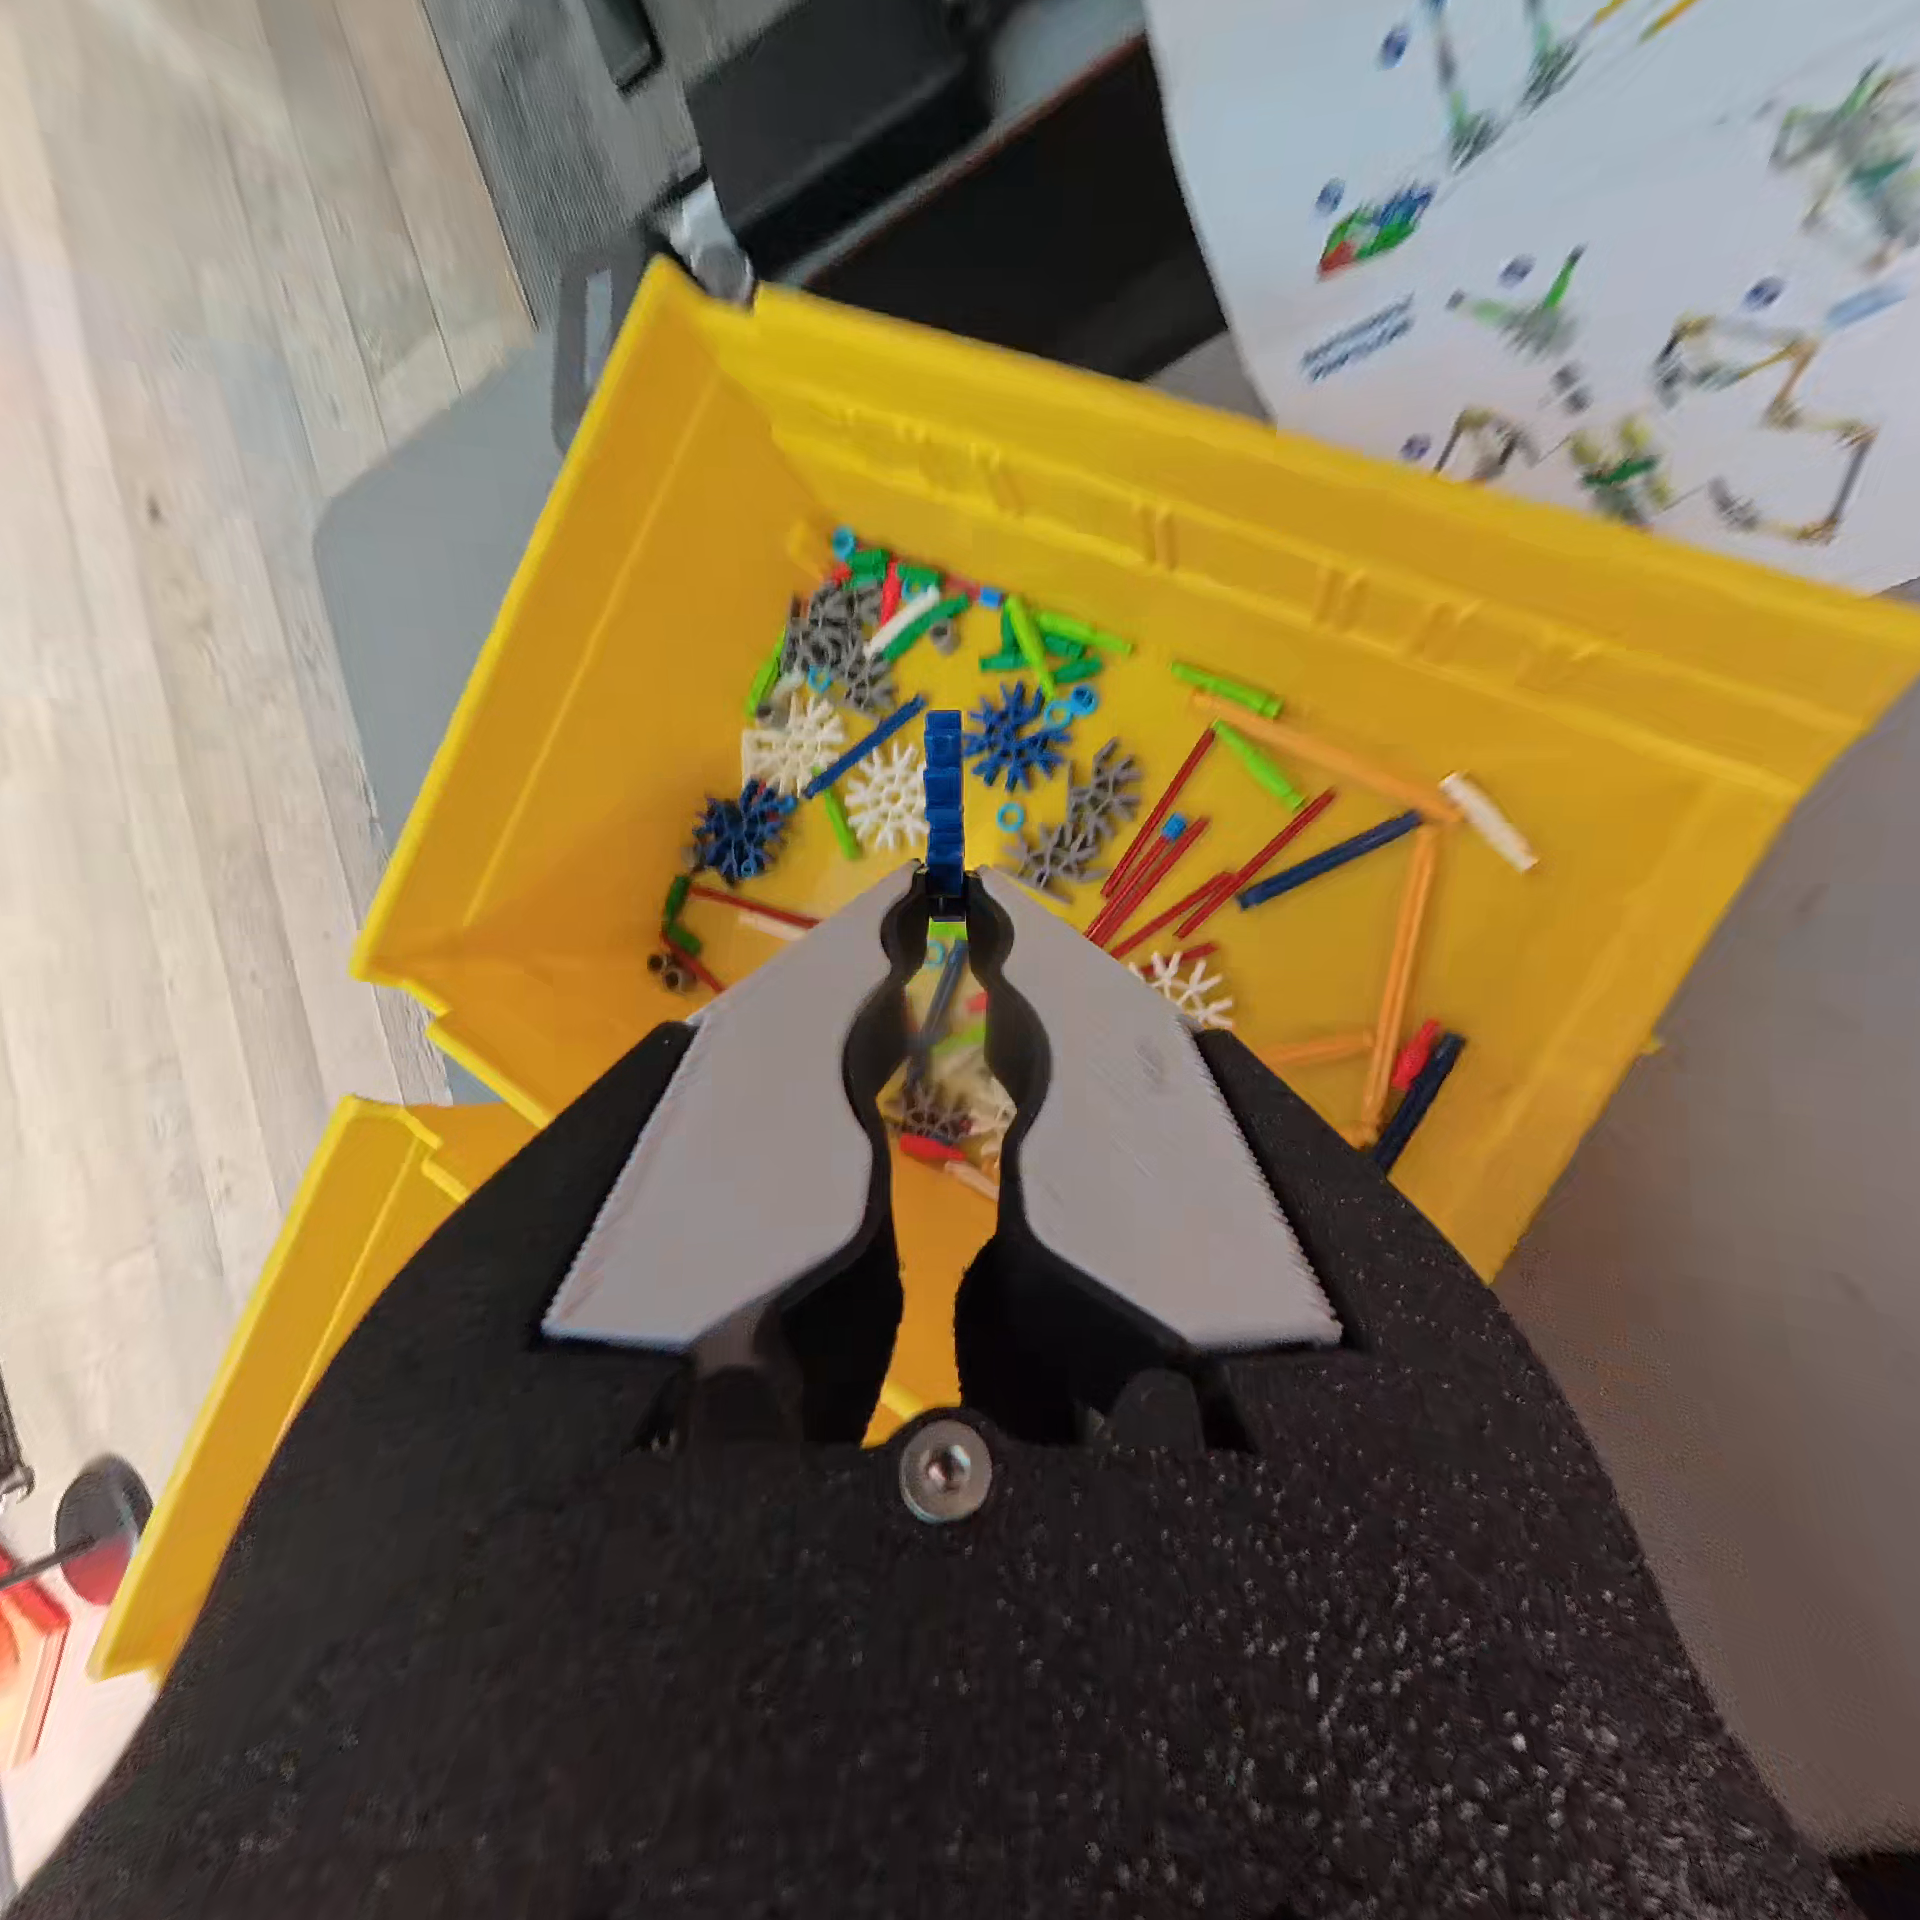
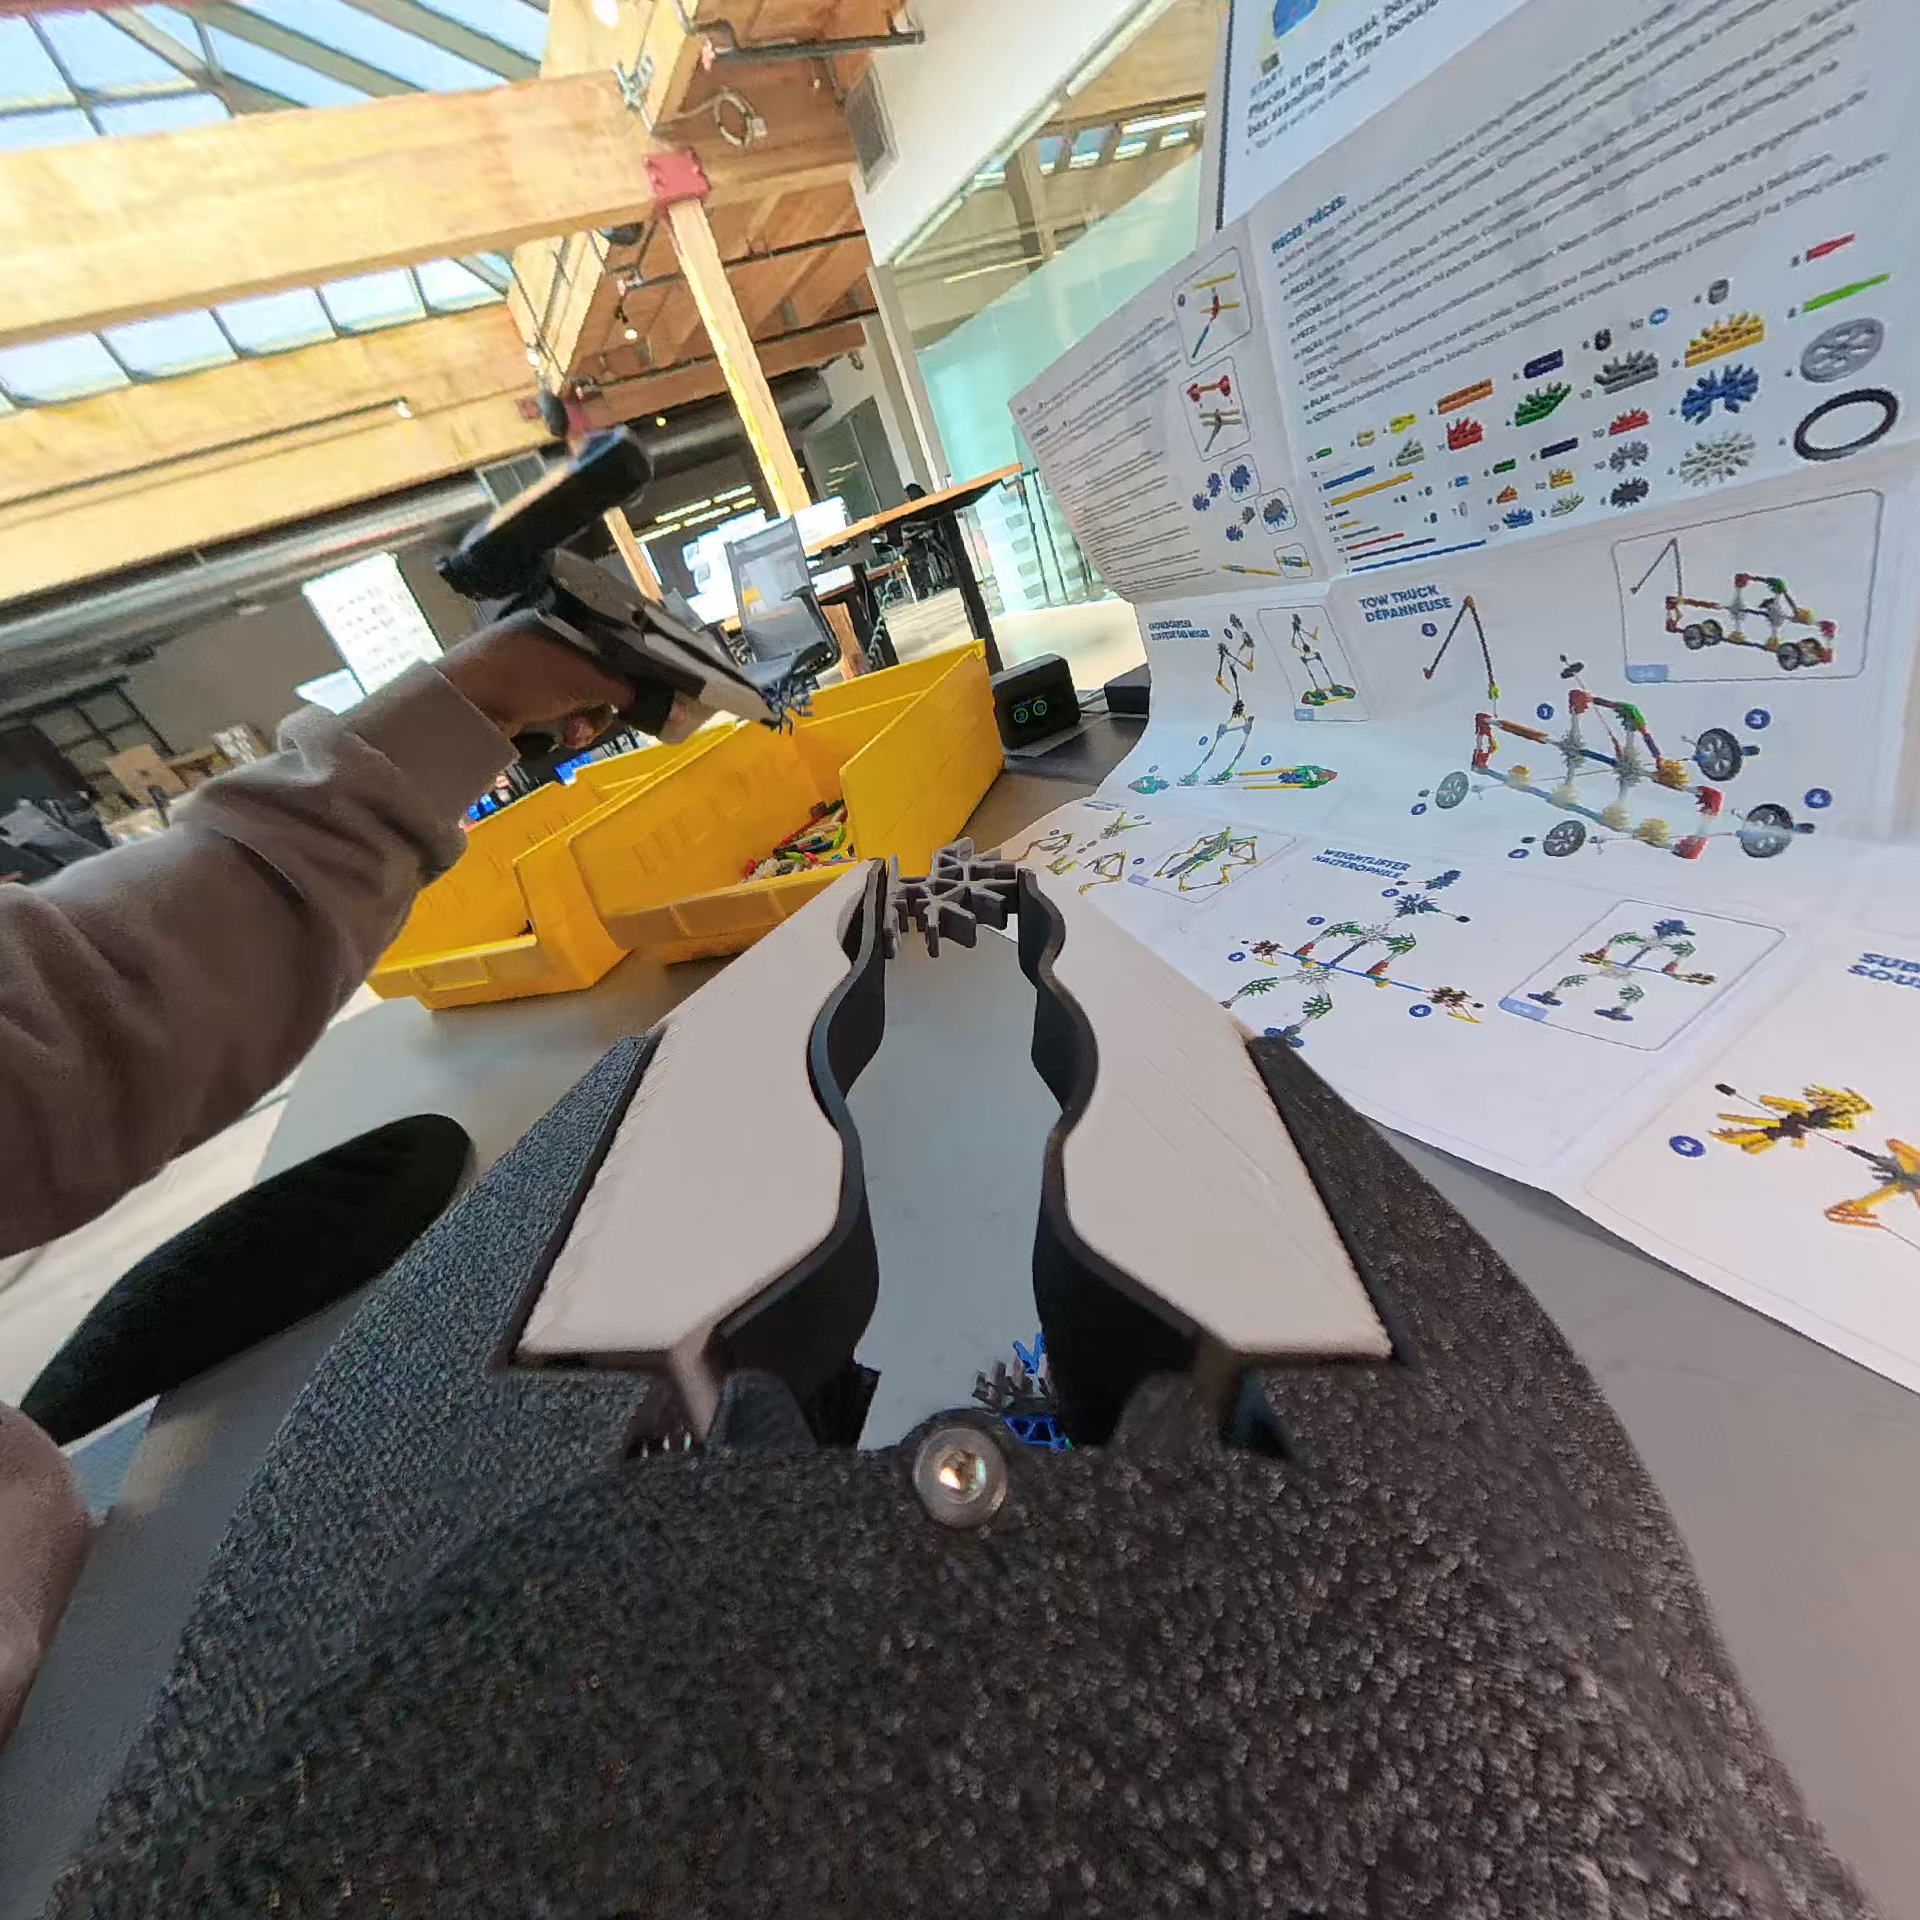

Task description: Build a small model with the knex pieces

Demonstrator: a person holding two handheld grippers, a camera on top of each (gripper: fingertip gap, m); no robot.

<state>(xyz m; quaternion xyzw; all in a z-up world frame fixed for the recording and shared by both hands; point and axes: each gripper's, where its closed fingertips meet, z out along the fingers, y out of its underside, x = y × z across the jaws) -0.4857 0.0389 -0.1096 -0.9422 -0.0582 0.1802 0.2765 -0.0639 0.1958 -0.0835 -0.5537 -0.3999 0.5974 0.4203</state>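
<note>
The left tongs (image 1: 948, 883) are pressed nearly together at the tips, pinching a blue snowflake-shaped connector (image 1: 943, 795) edge-on so that it stands up past the tips; they hang above a yellow bin (image 1: 644, 582), clear of its contents; below and to the left of the tips lie a blue connector (image 1: 740, 826) and a white one (image 1: 795, 740); straight beyond the tips a white connector (image 1: 885, 798) and another blue one (image 1: 1013, 732); to the right, grey connectors (image 1: 1081, 821), a cluster of red rods (image 1: 1174, 873), a dark blue rod (image 1: 1330, 857) and orange rods (image 1: 1403, 966); a second yellow bin (image 1: 312, 1351) sits nearer the camera on the left (only its rim and wall show).

The right tongs (image 2: 951, 899) stand spread a little at the tips, gripping a grey snowflake-shaped connector (image 2: 954, 891) flat between them, held above the grey counter (image 2: 1662, 1455); far to the left of these tips the left tongs (image 2: 774, 712) show in a person's hand (image 2: 540, 686), with the blue connector (image 2: 790, 710) at the tip over the yellow bins (image 2: 727, 862); to the right of the right tongs a large white instruction sheet (image 2: 1558, 727) lies on the counter and curves upward behind; a small blue and grey piece (image 2: 1023, 1392) shows low between the fingers, near the screw.
</note>
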